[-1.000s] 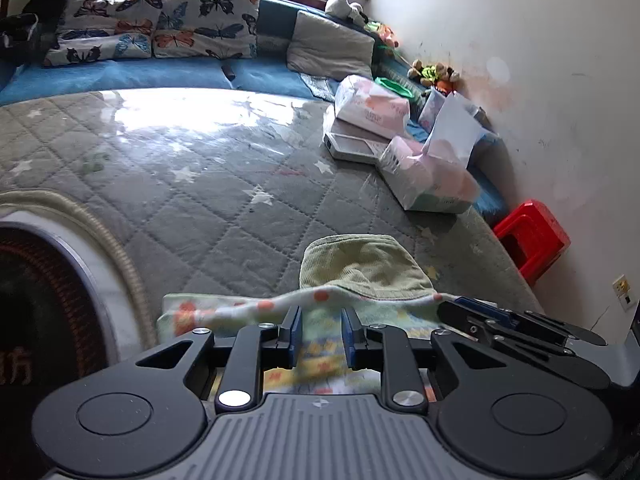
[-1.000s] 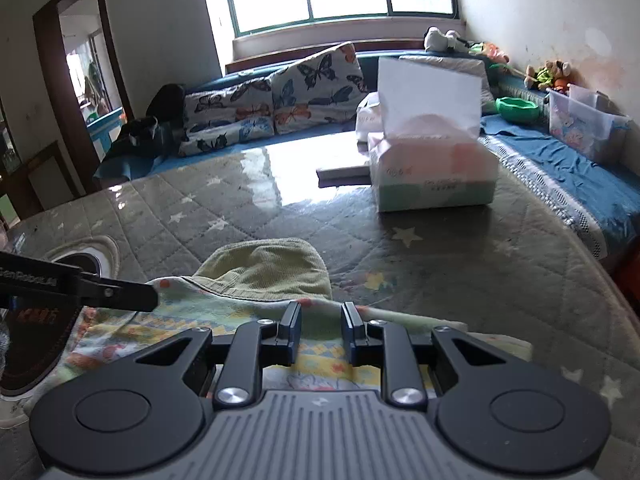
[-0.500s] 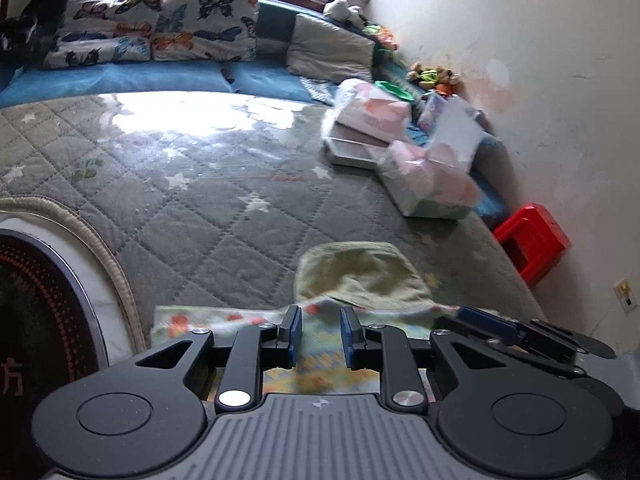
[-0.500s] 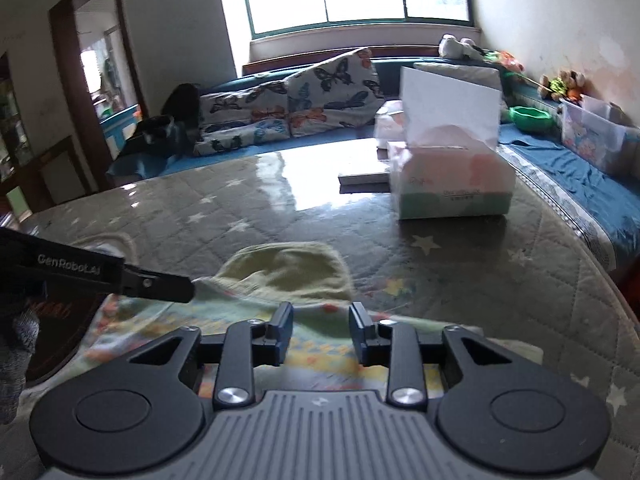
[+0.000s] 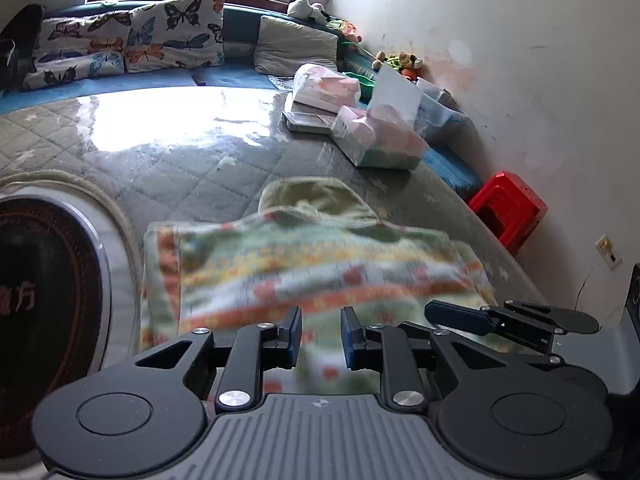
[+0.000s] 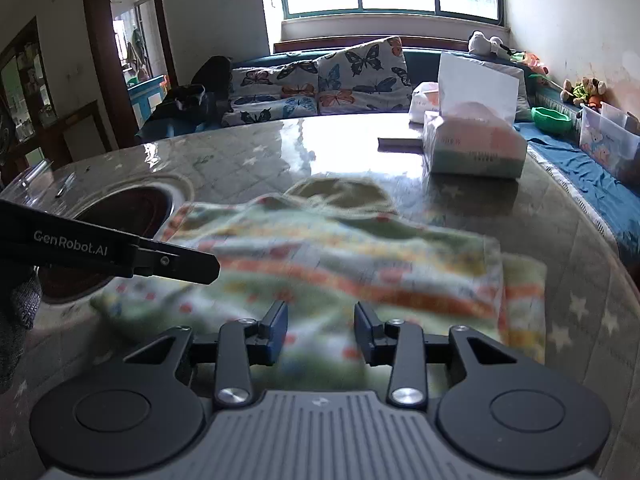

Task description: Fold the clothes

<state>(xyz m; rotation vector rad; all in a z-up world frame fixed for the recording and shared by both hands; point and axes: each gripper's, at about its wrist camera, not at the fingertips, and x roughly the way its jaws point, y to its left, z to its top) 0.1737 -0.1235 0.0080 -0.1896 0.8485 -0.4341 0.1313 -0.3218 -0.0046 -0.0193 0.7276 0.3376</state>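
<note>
A small patterned garment [image 5: 312, 268] with orange, yellow and green bands lies folded over on the grey quilted table; it also shows in the right wrist view [image 6: 360, 264]. Its plain green hood [image 5: 316, 200] sticks out at the far side. My left gripper [image 5: 320, 338] is open and empty, above the garment's near edge. My right gripper [image 6: 321, 330] is open and empty, also above the near edge. The right gripper's fingers [image 5: 460, 316] show at the right of the left wrist view. The left gripper's finger [image 6: 172, 260] reaches in from the left of the right wrist view.
A tissue box [image 6: 474, 148] and a flat device [image 5: 308, 120] stand at the table's far right. A round dark inset [image 5: 44, 300] sits in the table at the left. A red stool [image 5: 508, 210] stands by the wall. Butterfly cushions [image 6: 320, 80] line the bench behind.
Both grippers opened and let go of the garment's edge, then drew back and up. The garment now lies folded over on the table.
</note>
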